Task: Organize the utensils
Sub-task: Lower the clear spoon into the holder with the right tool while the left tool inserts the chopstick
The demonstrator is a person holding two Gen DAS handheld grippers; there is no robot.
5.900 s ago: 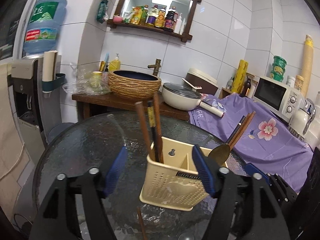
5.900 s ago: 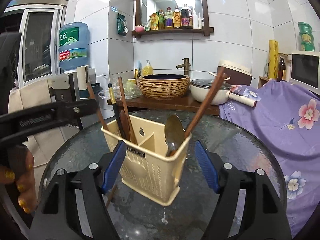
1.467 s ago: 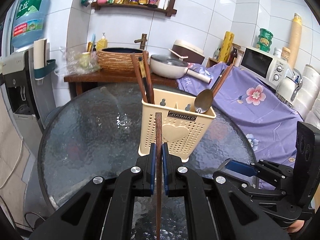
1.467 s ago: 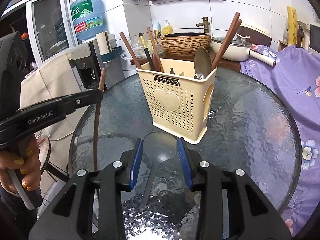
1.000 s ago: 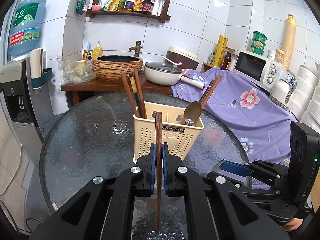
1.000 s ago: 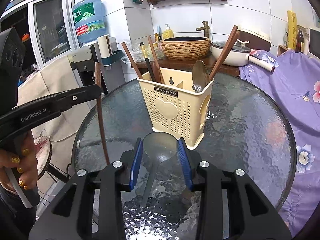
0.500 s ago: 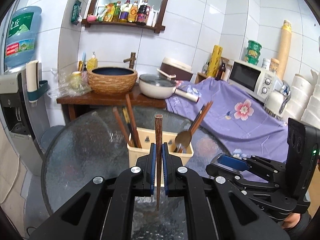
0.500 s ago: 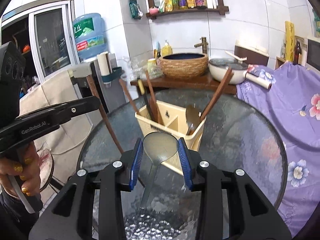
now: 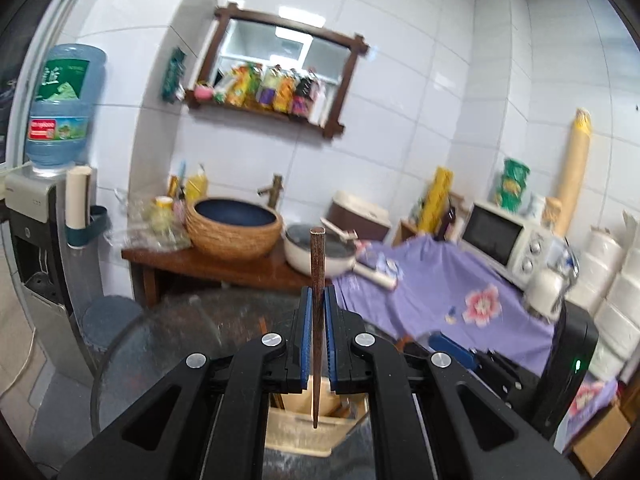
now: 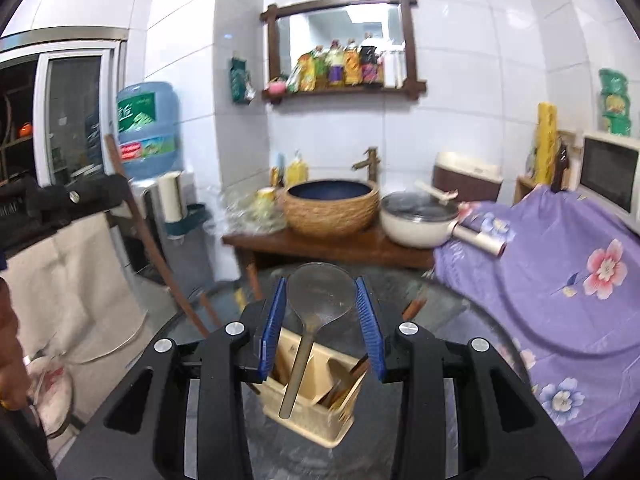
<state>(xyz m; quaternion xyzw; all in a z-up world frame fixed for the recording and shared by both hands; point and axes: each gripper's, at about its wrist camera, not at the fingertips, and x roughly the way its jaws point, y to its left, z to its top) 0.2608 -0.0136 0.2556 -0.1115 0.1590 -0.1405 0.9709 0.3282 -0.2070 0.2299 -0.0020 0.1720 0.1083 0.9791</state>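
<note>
My left gripper (image 9: pixel 316 300) is shut on a dark wooden chopstick (image 9: pixel 316 272) that stands upright, its lower tip hanging over the cream utensil holder (image 9: pixel 300 424). My right gripper (image 10: pixel 321 300) is shut on the bowl of a metal spoon (image 10: pixel 320 300), whose handle slants down over the cream utensil holder (image 10: pixel 312 408). That holder stands on the round glass table (image 10: pixel 452 316) below both grippers, with several chopsticks and a spoon inside. In the right wrist view the left gripper (image 10: pixel 120 188) and its chopstick (image 10: pixel 152 248) appear at the left.
Behind the table stands a wooden counter (image 9: pixel 208 264) with a woven basin (image 9: pixel 234 228) and a white pan (image 9: pixel 320 256). A purple flowered cloth (image 10: pixel 560 280) covers the right side, with a microwave (image 9: pixel 500 240) beyond. A water dispenser (image 9: pixel 36 240) stands at the left.
Both grippers have risen and tipped up, so the holder has slid from mid-frame to the bottom, beneath the held chopstick and spoon. Both grips are unchanged.
</note>
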